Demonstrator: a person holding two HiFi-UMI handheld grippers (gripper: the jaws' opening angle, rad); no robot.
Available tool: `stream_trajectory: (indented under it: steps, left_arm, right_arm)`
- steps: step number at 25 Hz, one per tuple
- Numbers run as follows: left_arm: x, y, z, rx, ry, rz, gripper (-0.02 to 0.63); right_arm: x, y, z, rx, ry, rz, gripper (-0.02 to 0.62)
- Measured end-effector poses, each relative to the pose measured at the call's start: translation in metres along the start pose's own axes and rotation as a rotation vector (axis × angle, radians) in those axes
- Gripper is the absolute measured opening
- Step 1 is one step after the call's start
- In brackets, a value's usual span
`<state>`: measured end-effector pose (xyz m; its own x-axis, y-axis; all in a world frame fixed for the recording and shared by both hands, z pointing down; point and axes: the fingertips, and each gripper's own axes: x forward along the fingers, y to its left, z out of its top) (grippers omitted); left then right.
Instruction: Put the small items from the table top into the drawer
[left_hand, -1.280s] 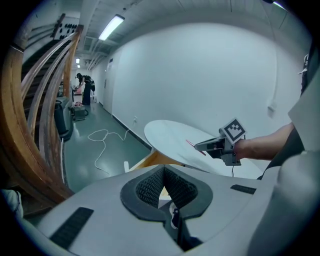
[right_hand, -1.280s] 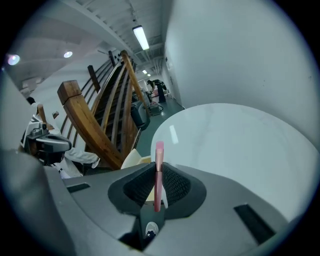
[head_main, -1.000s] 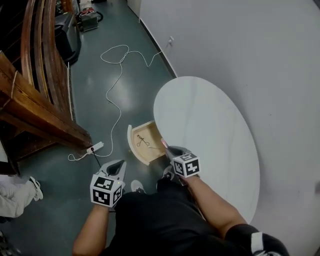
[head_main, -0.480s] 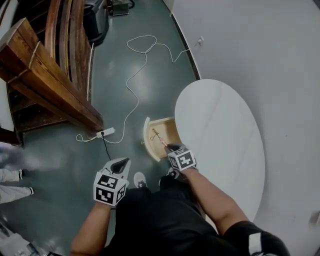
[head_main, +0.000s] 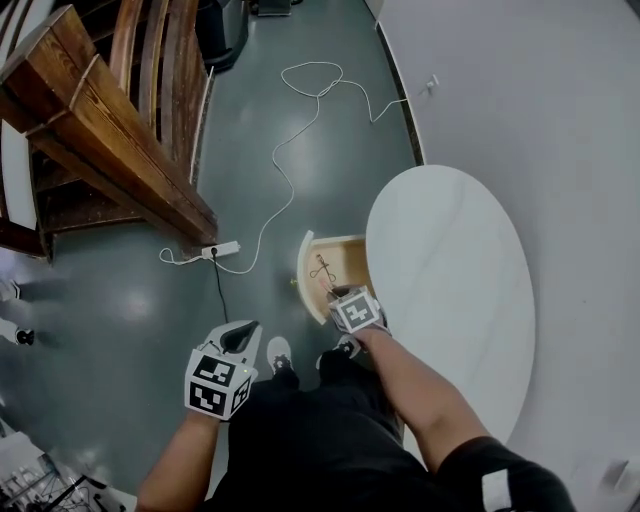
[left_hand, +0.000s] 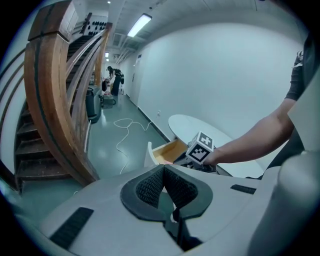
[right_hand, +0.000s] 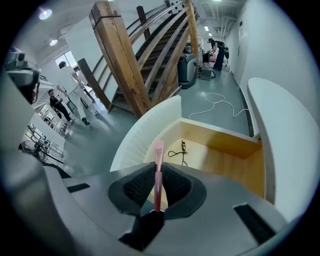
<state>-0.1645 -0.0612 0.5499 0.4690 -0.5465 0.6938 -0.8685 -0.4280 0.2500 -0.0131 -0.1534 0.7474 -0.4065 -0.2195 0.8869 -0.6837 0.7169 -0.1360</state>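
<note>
Plainly, the right tool (right_hand: 158, 176) pinched a slim pink stick (right_hand: 159, 159), smooth and straight with a paler rounded end, which lay along its ribbed black pads (right_hand: 140, 183) and poked past their tips. It hung over the open drawer (right_hand: 226, 161) at the desk's (head_main: 450, 270) left edge, near the drawer's curved white front. Pale bare wood lined the drawer, and a thin black wiry item (right_hand: 180, 150) lay inside. The desk top was oval, smooth and white. The left tool (left_hand: 163, 186) was pressed together on nothing, off the desk, above the glossy grey floor (head_main: 150, 300).
</note>
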Motion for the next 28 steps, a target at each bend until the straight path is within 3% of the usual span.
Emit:
stream_trajectory:
  steps: [5,8,11,15,28]
  left_arm:
    - [0.000,0.003,0.000,-0.025,0.001,0.021,0.014]
    - [-0.001,0.007,-0.001,-0.045,0.000,0.040,0.014]
    - [-0.001,0.010,-0.003,-0.060,0.001,0.052,0.014]
    - [0.000,0.013,-0.004,-0.072,0.000,0.058,0.014]
    - [0.018,0.001,0.033,0.011,-0.061,-0.025,0.014]
  right_arm:
    - [0.028,0.003,-0.016,0.011,0.100,0.034,0.043]
    - [0.037,0.005,-0.016,0.000,0.109,0.052,0.043]
    - [0.042,0.010,-0.015,-0.008,0.114,0.082,0.114]
    - [0.039,0.003,-0.022,-0.021,0.130,0.046,0.117]
    - [-0.037,0.016,0.026,0.070,-0.131,0.041,0.096]
